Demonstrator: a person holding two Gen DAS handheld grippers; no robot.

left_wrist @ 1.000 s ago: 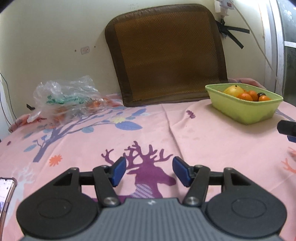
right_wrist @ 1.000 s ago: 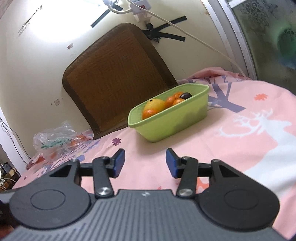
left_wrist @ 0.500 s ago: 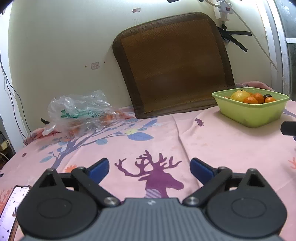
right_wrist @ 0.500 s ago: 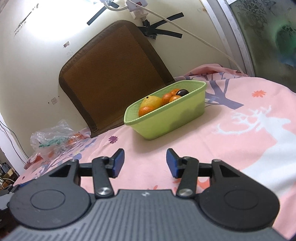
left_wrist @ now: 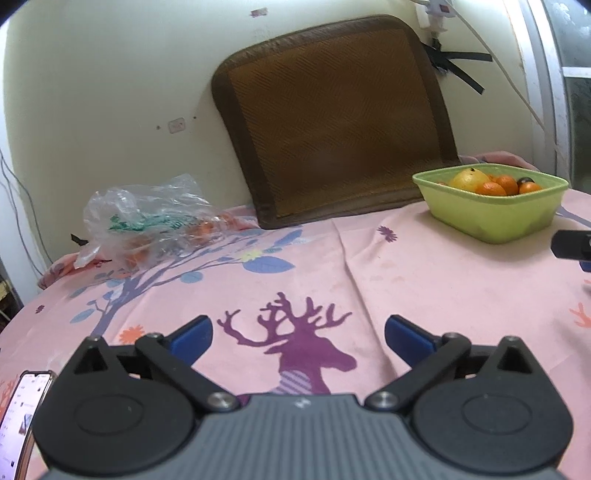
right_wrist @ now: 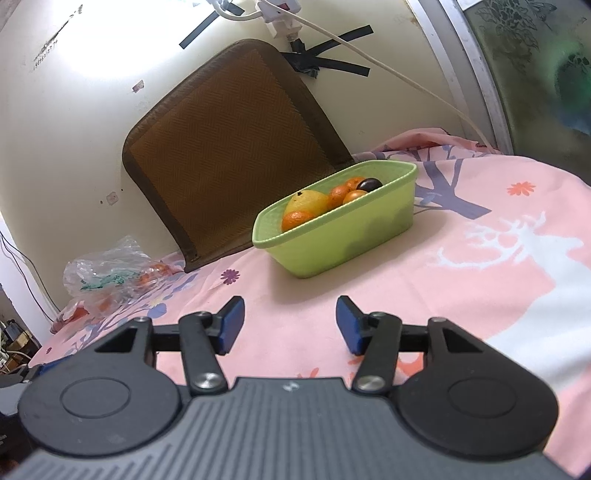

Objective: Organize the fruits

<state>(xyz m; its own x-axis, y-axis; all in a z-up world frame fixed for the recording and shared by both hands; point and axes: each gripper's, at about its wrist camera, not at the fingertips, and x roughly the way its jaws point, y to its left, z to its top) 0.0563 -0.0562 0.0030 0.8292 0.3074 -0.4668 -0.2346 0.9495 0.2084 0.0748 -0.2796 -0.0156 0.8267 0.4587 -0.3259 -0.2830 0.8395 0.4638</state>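
A green tub (left_wrist: 491, 214) (right_wrist: 340, 236) on the pink bedsheet holds a yellow pear (right_wrist: 304, 201), several oranges (right_wrist: 295, 220) and a dark plum (right_wrist: 370, 184). A clear plastic bag (left_wrist: 147, 218) (right_wrist: 110, 271) with orange fruit inside lies at the far left by the wall. My left gripper (left_wrist: 298, 338) is open wide and empty, low over the purple deer print. My right gripper (right_wrist: 290, 324) is open and empty, a short way in front of the tub. Its tip shows at the right edge of the left wrist view (left_wrist: 572, 244).
A brown woven cushion (left_wrist: 332, 118) (right_wrist: 229, 155) leans on the wall behind the tub. A phone (left_wrist: 22, 417) lies at the near left. A power strip and cable (right_wrist: 280, 18) hang on the wall. A window frame (right_wrist: 476, 70) stands at the right.
My left gripper has opened from a narrow gap to wide and tilted up. My right gripper has drifted slightly, the tub now a little nearer and more central.
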